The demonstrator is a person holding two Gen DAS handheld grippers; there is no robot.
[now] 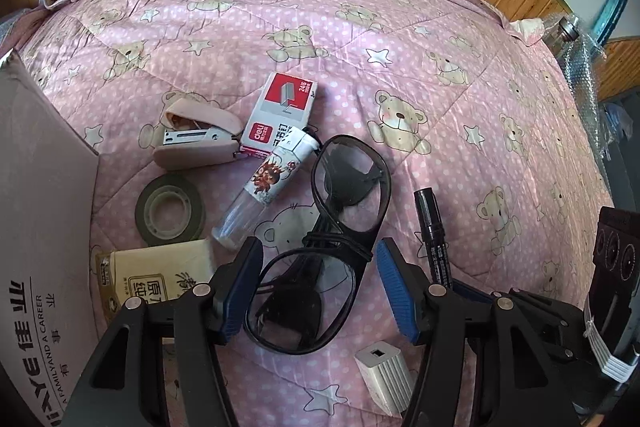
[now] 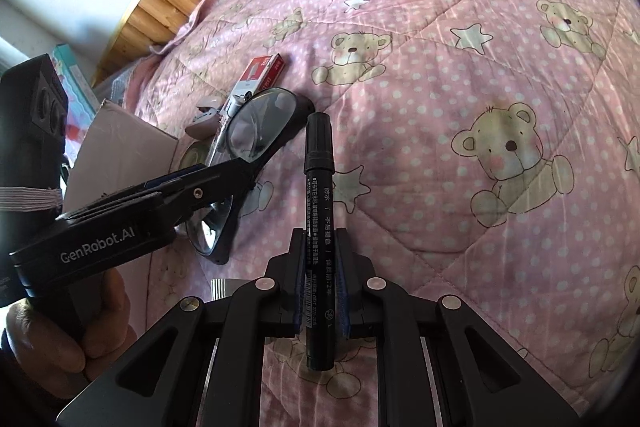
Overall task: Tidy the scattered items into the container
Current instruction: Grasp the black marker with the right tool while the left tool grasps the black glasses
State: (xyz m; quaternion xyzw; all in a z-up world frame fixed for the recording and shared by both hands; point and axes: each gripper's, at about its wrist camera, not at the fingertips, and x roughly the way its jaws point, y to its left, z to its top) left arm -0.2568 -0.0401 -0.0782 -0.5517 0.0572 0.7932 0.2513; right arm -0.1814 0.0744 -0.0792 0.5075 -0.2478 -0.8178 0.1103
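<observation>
1. Black marker [image 2: 319, 227]: pinched between the closed pads of the right gripper [image 2: 320, 291], barrel in line with the fingers, cap end forward, tail poking back past the pads. Printed white text along the barrel. Risk: slim round barrel, likely to roll or slide out if the wrist tips on the way to the box.
2. Safety glasses [image 1: 344, 227]: on the bed between the spread fingers of the left gripper [image 1: 318, 287]; not yet clamped. Black frame, clear lenses, arms folded, a dark cord wound round the bridge. Risk: closing on a lens rim may twist the frame or flip it away; cord may snag the neighbouring bottle.
3. Small clear bottle [image 1: 266, 183] with printed label: lying just beside the glasses, top end touching the staple box [image 1: 282, 115]. Likely to roll if nudged.
4. Pink stapler [image 1: 198, 135], tape roll [image 1: 170, 213], tissue pack [image 1: 160, 277], white ribbed adapter [image 1: 386, 377]: scattered near the glasses, all still outside the container.
5. Cardboard box [image 1: 40, 227]: at the left edge, flap raised. Risk: flap may catch an incoming item.
6. Pink bear-print quilt [image 1: 440, 39]: soft, creased bedding; uneven footing for every item.
</observation>
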